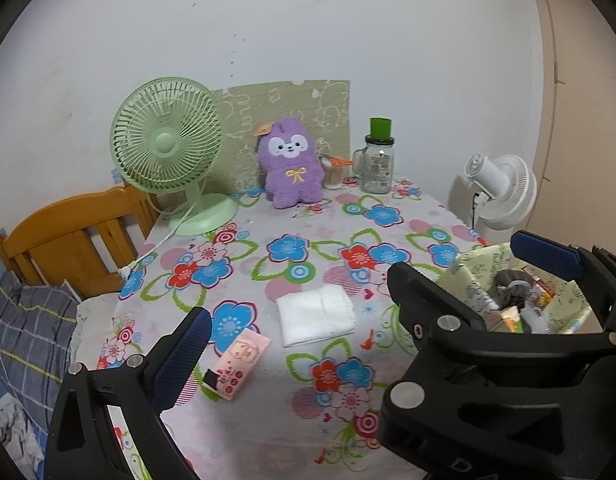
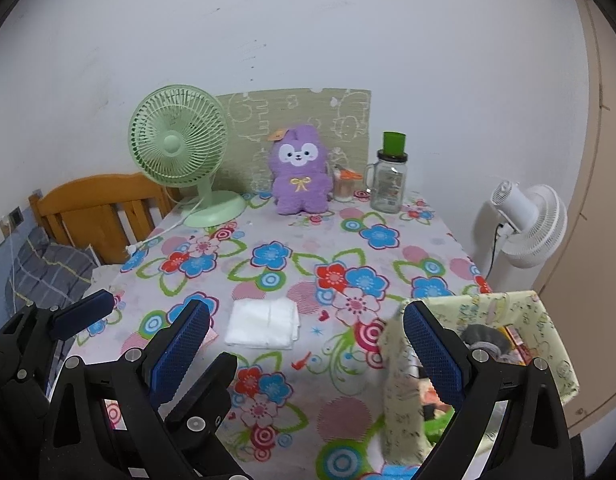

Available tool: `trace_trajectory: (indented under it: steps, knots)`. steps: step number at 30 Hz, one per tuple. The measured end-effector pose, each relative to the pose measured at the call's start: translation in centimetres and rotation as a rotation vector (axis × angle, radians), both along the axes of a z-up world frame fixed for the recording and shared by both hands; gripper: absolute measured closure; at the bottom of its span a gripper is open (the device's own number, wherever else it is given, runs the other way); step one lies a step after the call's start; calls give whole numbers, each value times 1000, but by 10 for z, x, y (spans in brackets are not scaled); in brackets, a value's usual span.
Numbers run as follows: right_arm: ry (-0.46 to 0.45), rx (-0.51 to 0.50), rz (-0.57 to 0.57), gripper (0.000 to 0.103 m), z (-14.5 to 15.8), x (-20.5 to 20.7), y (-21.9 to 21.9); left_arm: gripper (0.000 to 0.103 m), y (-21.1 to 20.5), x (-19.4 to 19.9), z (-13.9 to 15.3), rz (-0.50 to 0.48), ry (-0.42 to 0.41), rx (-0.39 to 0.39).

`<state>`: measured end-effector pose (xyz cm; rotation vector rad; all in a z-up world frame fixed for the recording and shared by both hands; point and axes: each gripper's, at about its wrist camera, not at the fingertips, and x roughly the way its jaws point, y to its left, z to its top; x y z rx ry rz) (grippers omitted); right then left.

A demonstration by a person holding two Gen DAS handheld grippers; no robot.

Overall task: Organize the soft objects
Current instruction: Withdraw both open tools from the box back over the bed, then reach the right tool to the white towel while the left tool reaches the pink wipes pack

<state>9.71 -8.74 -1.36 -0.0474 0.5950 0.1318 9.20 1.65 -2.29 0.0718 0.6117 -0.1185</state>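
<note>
- Hovering low over the near edge of the bench, both claws empty; judged the approach step, nothing grasped yet.
- Left claw: jaws spread wide, nothing between them; blue-padded left finger sits just above a pink packet.
- Right claw: jaws also wide apart and holding nothing; its right finger is at the near wall of a fabric basket at the bench's right edge.
- Folded white cloth lies flat mid-bench, between the two claws, apart from both; likely first pick.
- Purple plush toy stands upright at the far edge against a patterned board, well apart from the claws.
- Basket already holds mixed items; too cluttered to identify them.
- Next move calls for dropping a claw to the cloth edge, pinching all layers so it doesn't unfold, then carrying it to the basket.
- Green fan and glass jar flank the plush; reach for it needs care.
</note>
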Motion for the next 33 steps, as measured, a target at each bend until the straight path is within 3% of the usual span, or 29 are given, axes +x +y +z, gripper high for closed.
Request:
trace_trajectory:
  steps: [33]
  knots:
    - [112, 10, 51, 4, -70, 61, 53, 3, 61, 55, -63, 75, 120, 2]
